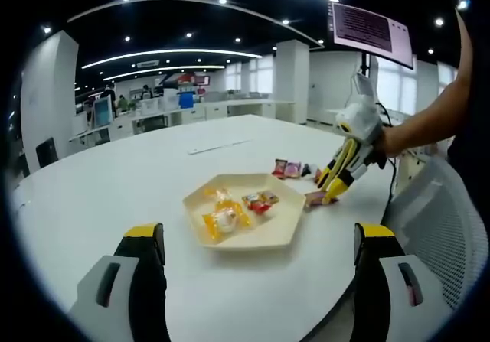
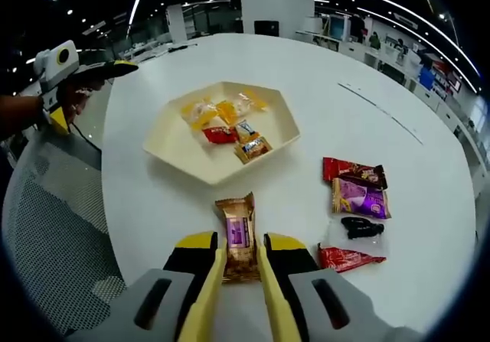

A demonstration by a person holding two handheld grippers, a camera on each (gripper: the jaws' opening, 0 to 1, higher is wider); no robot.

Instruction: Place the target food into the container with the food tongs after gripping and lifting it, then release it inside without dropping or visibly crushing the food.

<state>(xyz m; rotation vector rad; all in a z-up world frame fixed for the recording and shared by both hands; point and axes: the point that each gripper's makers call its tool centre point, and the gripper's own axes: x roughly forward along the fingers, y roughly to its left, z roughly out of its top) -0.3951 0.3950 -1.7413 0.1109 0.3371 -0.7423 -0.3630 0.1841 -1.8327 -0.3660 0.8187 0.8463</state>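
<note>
Risk assessment: the right gripper (image 2: 240,269) has its yellow jaws narrowed to either side of the brown-and-purple wrapped snack (image 2: 238,236), which lies flat on the white table (image 2: 429,204). Whether the jaws are actually pressing on the wrapper cannot be told. If the grip bears only on the crimped near end, the packet is likely to slide out on the lift and drop short of the tray. Excess squeeze would crumple the wrapper and crush the contents. A low carry could also snag the near rim of the cream hexagonal tray (image 2: 172,154).

Position: in the right gripper view the snack sits between the jaws and extends toward 12 o'clock. The tray lies beyond it, also at about 12 o'clock, near but apart, already holding several wrapped sweets (image 2: 228,124). Four more packets (image 2: 357,216) lie on the table at about 2 o'clock from the jaws.

The left gripper (image 1: 256,242) is held wide apart and holds nothing; in the left gripper view the tray (image 1: 287,231) is at 12 o'clock and the right gripper (image 1: 334,186) at 2 o'clock
</note>
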